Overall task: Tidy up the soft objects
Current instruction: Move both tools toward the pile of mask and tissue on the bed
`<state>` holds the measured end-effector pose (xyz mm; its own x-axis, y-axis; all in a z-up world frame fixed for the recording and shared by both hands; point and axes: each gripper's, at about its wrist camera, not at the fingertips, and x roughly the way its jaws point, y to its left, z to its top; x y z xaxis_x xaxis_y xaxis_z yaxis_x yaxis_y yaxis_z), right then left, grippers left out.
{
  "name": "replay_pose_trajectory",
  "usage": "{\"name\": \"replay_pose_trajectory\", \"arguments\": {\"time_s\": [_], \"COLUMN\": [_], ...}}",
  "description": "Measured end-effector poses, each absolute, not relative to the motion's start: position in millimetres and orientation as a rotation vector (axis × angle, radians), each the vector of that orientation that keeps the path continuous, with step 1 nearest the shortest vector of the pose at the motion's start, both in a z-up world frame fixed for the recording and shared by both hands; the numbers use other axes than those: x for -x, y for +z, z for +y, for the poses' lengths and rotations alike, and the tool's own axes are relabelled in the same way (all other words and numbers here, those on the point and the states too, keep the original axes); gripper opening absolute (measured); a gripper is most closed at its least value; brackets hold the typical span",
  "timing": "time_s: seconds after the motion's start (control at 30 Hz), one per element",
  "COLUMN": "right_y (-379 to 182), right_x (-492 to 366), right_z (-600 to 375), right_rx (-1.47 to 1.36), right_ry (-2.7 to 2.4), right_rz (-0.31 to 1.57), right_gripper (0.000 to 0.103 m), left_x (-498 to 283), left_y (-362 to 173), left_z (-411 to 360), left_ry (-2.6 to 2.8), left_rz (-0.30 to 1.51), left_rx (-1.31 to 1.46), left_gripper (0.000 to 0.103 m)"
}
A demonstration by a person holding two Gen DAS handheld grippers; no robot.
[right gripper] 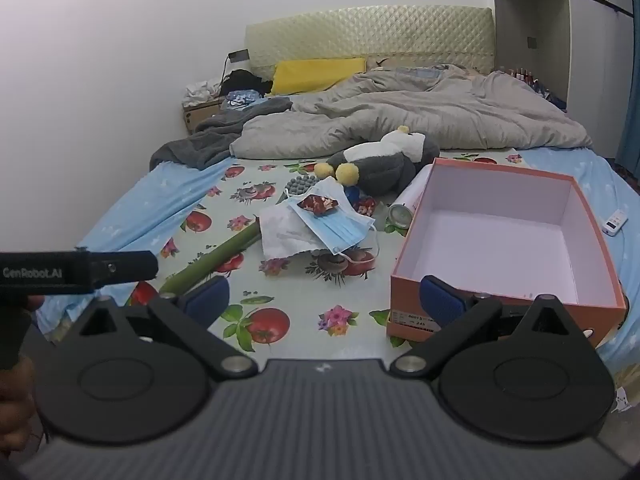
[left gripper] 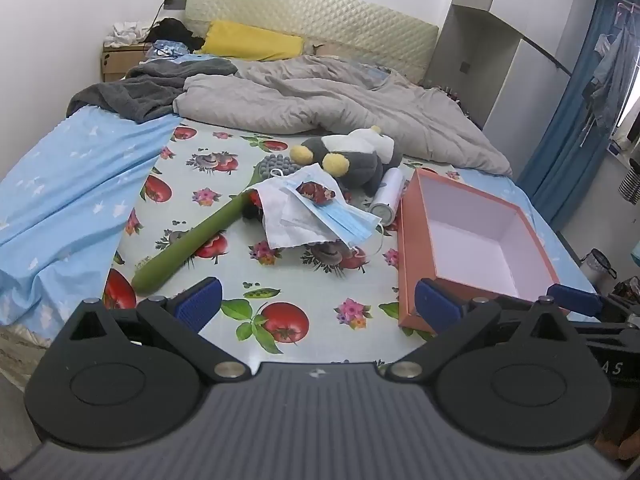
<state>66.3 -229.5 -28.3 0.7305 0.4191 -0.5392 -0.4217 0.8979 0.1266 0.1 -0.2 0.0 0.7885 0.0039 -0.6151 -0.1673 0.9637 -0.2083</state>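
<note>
Pink-orange cardboard is forming the open box (left gripper: 412, 240) sitting on the right of the bed, its pale inside showing nothing in it; in the right wrist view the box (right gripper: 404, 292) is standing just beyond the right gripper (right gripper: 326, 298), whose right finger is covering part of its near wall and label. Both grippers are spreading their blue-padded fingers wide and gripping nothing: the left gripper (left gripper: 318, 300) is hovering over the fruit-printed cloth (left gripper: 240, 280) at the near edge of the bed.

The soft things are lying in a heap at the middle of the cloth, left of the box. A blue face mask (left gripper: 344, 220) is resting on a white printed mask (left gripper: 280, 220), with a small dark red patterned pouch (left gripper: 316, 192) on top. Whatever is lying under the masks is showing only as a dark scrap and cannot be made out. A green stick-shaped thing (left gripper: 192, 244) is running from near left up under the heap, its far end hidden, close to a grey bumpy pad (left gripper: 278, 166). A grey and white plush penguin (left gripper: 352, 156) is lying just behind, face hidden. A white cylinder (left gripper: 388, 196) is lying between the plush and the box.

Farther off, a rumpled grey duvet (left gripper: 320, 96) is covering the bed's head end. A white remote (right gripper: 616, 222) is lying right of the box.
</note>
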Motion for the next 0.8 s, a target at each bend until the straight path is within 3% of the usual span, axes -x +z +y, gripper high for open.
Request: {"name": "replay_pose_trajectory", "arguments": {"time_s": [0.8], "right_y": [-30.3], "right_x": [-66.6], "right_z": [-229.3], "right_rx": [0.001], "right_ry": [0.464], "right_rz": [0.592], "right_gripper": [0.103], "left_x": [-8.8], "left_y": [-10.5], "left_z": [-3.1], "left_ry": [0.084], "left_rz": [0.672], "left_rx": [0.266], "left_gripper": [0.103]}}
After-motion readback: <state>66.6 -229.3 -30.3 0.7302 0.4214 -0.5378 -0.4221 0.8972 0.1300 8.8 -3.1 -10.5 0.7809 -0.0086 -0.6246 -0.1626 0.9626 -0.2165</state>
